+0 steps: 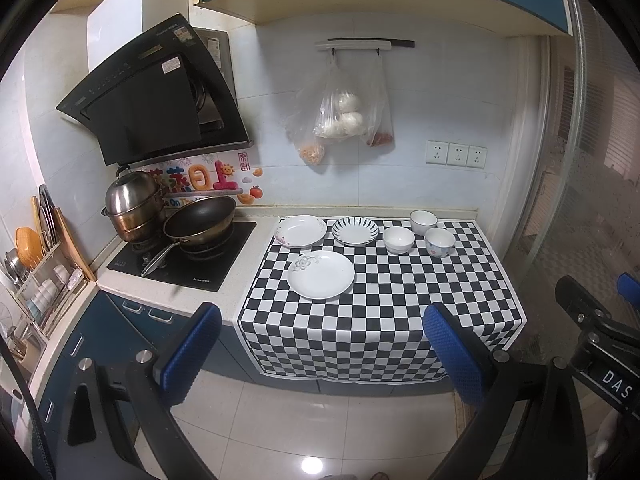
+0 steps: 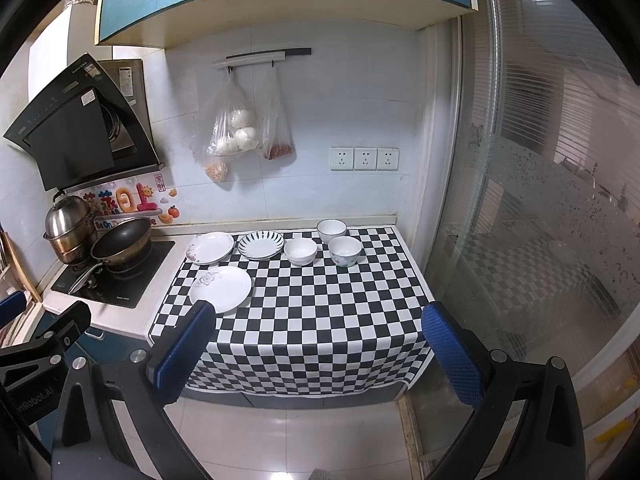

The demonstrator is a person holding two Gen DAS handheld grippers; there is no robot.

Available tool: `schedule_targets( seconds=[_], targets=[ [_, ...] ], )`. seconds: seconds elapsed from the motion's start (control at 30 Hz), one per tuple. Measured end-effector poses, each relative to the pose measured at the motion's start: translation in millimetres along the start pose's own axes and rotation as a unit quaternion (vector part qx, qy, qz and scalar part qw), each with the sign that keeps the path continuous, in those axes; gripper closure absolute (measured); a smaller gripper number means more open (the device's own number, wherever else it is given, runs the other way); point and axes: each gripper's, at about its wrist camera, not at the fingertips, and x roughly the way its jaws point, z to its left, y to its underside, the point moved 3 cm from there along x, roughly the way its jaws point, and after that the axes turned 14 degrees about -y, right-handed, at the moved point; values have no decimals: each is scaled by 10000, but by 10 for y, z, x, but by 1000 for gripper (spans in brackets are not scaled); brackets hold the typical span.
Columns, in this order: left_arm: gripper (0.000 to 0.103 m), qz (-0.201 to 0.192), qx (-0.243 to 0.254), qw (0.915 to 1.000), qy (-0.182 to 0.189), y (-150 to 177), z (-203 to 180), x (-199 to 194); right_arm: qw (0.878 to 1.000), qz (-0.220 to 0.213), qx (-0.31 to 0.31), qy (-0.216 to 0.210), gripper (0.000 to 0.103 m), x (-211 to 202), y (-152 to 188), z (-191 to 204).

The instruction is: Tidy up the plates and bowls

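Crockery all on checkered cloth (image 1: 384, 304) over the surface: three plates left, three bowls right. Front plate (image 1: 321, 275) alone, floral plate (image 1: 300, 231) and striped plate (image 1: 355, 231) behind it side by side. Plain bowl (image 1: 398, 239), rear bowl (image 1: 423, 221) and patterned bowl (image 1: 439, 241) clustered near, apart from plates. Looks like glazed ceramic: stiff, slick, chippable, moderately heavy. Best grip is probably the rim, one finger inside and one outside; plates lie flat, so edges are hard to get under. Left tongs (image 1: 320, 344) and right tongs (image 2: 320, 344) both spread wide, empty, hanging off the front edge. Stove with pan (image 1: 200, 222) left, tiled wall behind, glass door right.
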Motion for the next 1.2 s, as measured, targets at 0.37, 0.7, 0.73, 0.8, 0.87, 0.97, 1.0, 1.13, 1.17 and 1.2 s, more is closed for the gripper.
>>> schedule_targets(
  seconds=[0.37,0.7,0.73,0.8,0.87,0.97,1.0,1.13,1.17,1.2],
  targets=[
    [0,-26,-184,9997,-181,-108,-94,196,9995,-142,201,-183,0,276,-130,-208],
    [0,251,-232,9964,-782,-294,-241,1239,9956,497,153,-779,0,1658,-256,-389],
    [0,277,-233,9959,-833,-303,-244,1333,9950,612,153,-779,0,1853,-275,-391],
    [0,449,-194,9951,-855,-352,-271,1676,9936,732,184,-840,0,2205,-312,-396],
    [0,555,-228,9941,-908,-400,-271,1979,9925,849,188,-864,0,2580,-351,-381],
    [0,790,-232,9929,-857,-472,-280,2501,9910,1078,165,-779,0,3173,-396,-337],
    [0,886,-217,9926,-806,-503,-281,2709,9904,1149,184,-747,0,3341,-393,-314],
    [0,1173,-119,9909,-657,-618,-310,3372,9855,1528,340,-656,0,4151,-430,-193],
    [0,1255,-79,9900,-638,-657,-307,3585,9840,1597,393,-684,0,4299,-428,-155],
    [0,1339,-51,9890,-620,-678,-302,3730,9825,1674,437,-684,0,4504,-440,-123]
  ],
)
